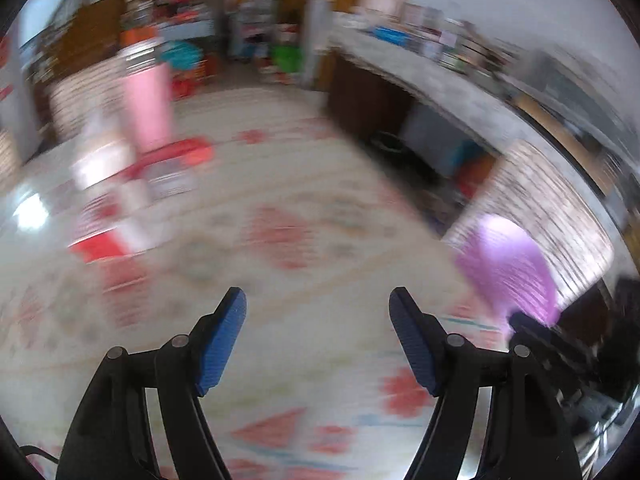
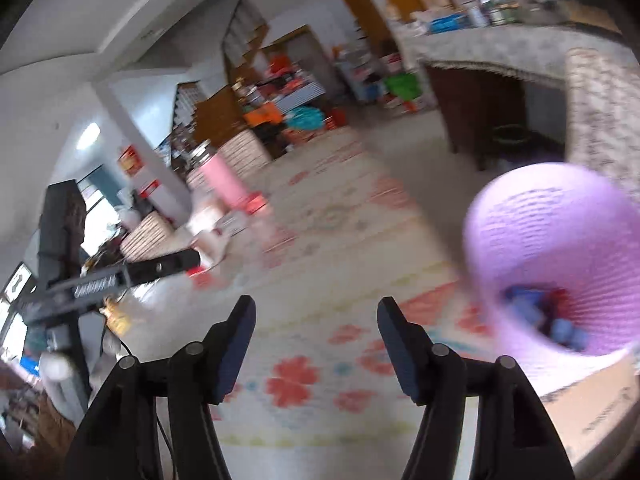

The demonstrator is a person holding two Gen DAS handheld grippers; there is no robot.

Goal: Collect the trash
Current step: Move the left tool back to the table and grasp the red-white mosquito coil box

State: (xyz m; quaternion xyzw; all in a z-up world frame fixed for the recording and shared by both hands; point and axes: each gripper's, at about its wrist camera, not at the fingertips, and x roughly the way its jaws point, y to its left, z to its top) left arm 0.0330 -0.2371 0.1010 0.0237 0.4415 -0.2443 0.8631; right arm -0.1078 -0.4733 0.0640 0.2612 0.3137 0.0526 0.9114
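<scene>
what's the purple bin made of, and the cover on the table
The purple bin looks like matte moulded plastic: its wall is pierced with rows of small slots. The table cover seems a smooth printed sheet, vinyl or cloth, with red flowers; blur leaves that open.

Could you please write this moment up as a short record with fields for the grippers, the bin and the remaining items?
left gripper: open, nothing between its fingers, over the patterned table covering
right gripper: open, nothing held
bin: purple mesh basket, to the right of both grippers, with blue and dark items inside, too blurred to name
left on the table: pink bottle upright at the far left, beside red and white packaging, too blurred to identify
image quality: heavy motion blur in the left wrist view
</scene>
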